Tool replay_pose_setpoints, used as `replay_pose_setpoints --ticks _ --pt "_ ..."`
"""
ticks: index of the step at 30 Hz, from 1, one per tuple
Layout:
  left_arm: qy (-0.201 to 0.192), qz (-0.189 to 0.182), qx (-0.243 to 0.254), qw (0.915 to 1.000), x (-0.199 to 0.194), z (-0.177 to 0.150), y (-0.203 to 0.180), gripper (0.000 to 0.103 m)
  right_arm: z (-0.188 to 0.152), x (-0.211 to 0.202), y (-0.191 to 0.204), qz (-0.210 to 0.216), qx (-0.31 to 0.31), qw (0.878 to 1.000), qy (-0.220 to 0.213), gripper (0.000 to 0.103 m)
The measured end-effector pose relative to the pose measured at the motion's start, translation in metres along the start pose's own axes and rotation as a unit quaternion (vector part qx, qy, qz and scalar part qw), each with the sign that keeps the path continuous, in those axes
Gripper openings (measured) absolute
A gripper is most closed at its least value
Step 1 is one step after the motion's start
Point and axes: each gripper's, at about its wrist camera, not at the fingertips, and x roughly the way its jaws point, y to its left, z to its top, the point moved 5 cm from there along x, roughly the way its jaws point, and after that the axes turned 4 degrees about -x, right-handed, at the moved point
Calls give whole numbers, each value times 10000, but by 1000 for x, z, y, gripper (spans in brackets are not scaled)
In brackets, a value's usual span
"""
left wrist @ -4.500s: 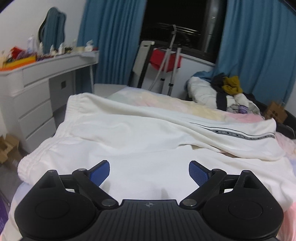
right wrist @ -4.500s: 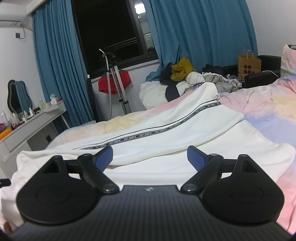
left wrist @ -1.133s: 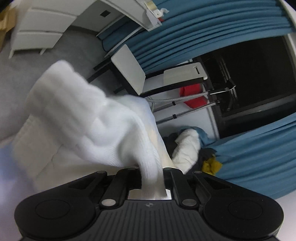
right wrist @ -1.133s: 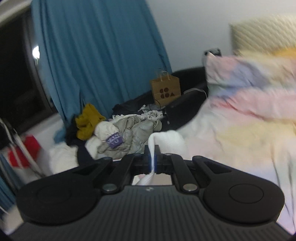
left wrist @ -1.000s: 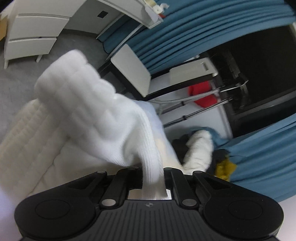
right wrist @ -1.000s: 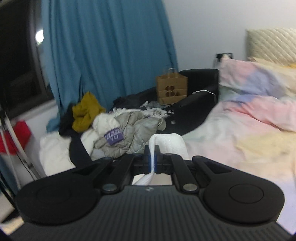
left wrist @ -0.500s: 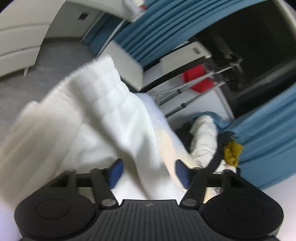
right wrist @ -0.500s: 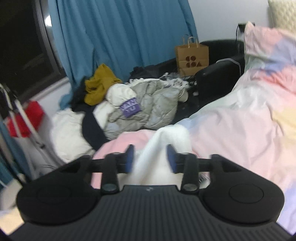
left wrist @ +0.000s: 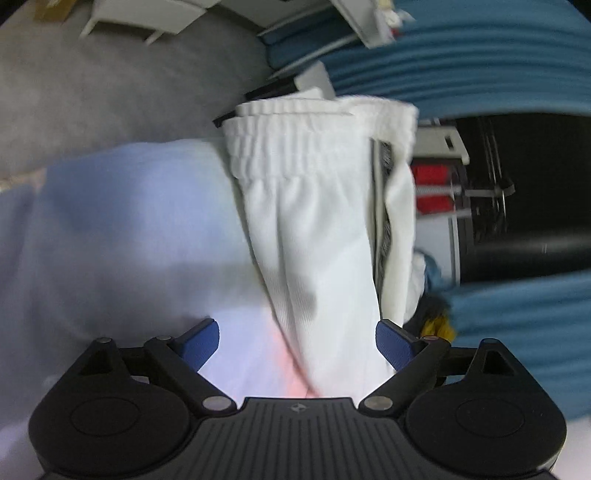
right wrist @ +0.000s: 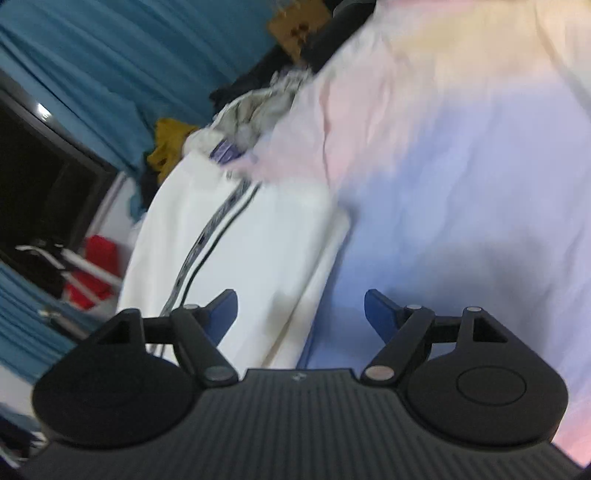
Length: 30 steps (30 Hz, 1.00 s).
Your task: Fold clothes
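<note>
White trousers [left wrist: 317, 236] lie folded on the pastel bedcover [left wrist: 122, 229], their ribbed elastic waistband [left wrist: 295, 151] at the far end. My left gripper [left wrist: 300, 341] hovers over the near end with its jaws opening; the cloth runs between the blue pads [left wrist: 201, 341] but they do not press it. In the right wrist view the same trousers [right wrist: 258, 236] show a dark patterned side stripe [right wrist: 207, 236]. My right gripper [right wrist: 301, 312] is over their folded edge, jaws opening, with nothing gripped. Both views are blurred.
The pink, blue and yellow bedcover [right wrist: 461, 166] spreads to the right. A heap of other clothes [right wrist: 255, 107] and a brown paper bag [right wrist: 295, 22] sit by the blue curtains [right wrist: 122, 55]. A red item [left wrist: 432, 188] hangs near the dark window. Grey floor [left wrist: 110, 85] lies beyond the bed.
Both grippers were shut on white cloth a second ago and have spread their jaws and let it go. Both hands have dropped toward the bed and rolled. The trousers now lie folded.
</note>
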Motion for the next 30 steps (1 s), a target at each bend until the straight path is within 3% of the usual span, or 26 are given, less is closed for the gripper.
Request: replay_pose_setpoints --ticks 2,5,6,7,8,9,12,17,21,25,30 --pt "-130 -44 -41 9999 14 6 -4 101 -2 12 2 -21 -100 9999 -46 77" --pt "-422 -93 88 9990 30 10 -14 96 3 31 5 -88 -160 9994 -308 69" --pt "-520 -154 227 9983 36 11 -20 82 6 38 4 -126 -163 9990 -385 66" --pt "-587 -137 361 9975 40 12 -24 74 9 46 4 -235 -210 9986 -435 51" --pt "-621 -23 395 9973 43 16 -25 51 12 49 5 -375 -260 9977 -501 33" --pt "-632 105 357 9973 47 21 -23 30 15 52 5 -517 -307 9965 -576 23" --pt "-613 91 229 9978 50 34 -28 10 19 41 7 -513 -154 9945 -902 9" --pt "-719 -5 1021 9922 13 36 -71 8 27 -1 24 -467 -421 9908 -1197 7" --pt "-678 -56 1071 9919 -25 36 -98 8 31 -51 29 -412 -377 9902 -1277 7" --pt "-643 40 1086 9920 -67 48 -92 8 19 -98 5 -481 104 9915 -1207 7" --pt "-265 327 1329 9902 -112 53 -43 8 -24 -135 -50 -760 828 9921 -564 7"
